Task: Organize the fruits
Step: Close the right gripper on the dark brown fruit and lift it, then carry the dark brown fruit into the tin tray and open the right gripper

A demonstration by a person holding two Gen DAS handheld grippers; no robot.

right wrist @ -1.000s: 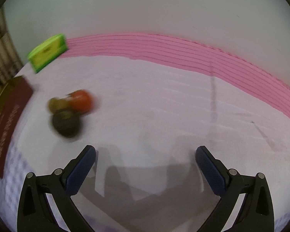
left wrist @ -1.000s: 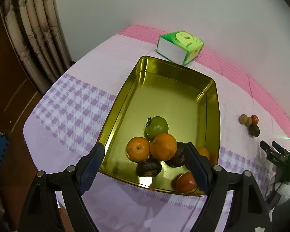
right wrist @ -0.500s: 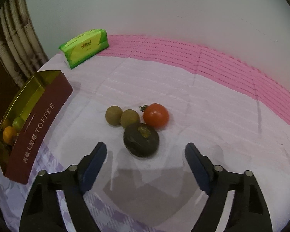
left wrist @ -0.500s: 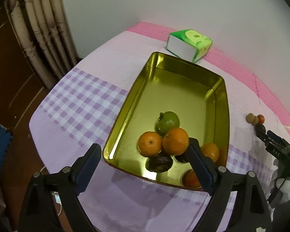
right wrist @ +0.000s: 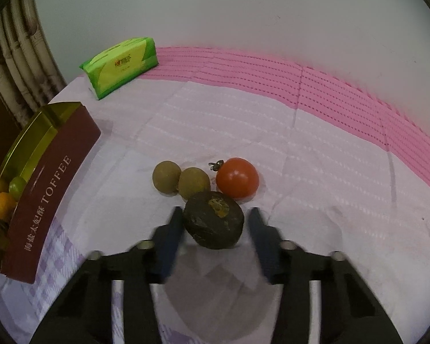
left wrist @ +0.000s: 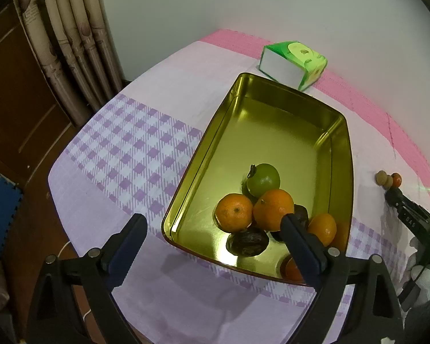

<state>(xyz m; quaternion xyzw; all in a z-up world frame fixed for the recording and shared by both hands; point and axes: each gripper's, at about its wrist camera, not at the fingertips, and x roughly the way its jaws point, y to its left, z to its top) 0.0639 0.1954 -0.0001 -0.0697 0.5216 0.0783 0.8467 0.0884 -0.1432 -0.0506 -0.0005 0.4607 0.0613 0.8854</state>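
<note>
Pink-and-lilac cloth on the surface (right wrist: 315, 154) — dark fruit (right wrist: 214, 223) sits dead ahead between right tool (right wrist: 214, 226) fingers, part-open, not yet gripping; left tool (left wrist: 212, 246) wide open, empty, over tin (left wrist: 347, 154).

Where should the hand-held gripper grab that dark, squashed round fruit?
Grip the dark fruit across its rounded sides, coming from the near side, as the right hand-held gripper already straddles it. It is flat and puck-like, and the tomato and two brownish fruits crowd its far side.
</note>
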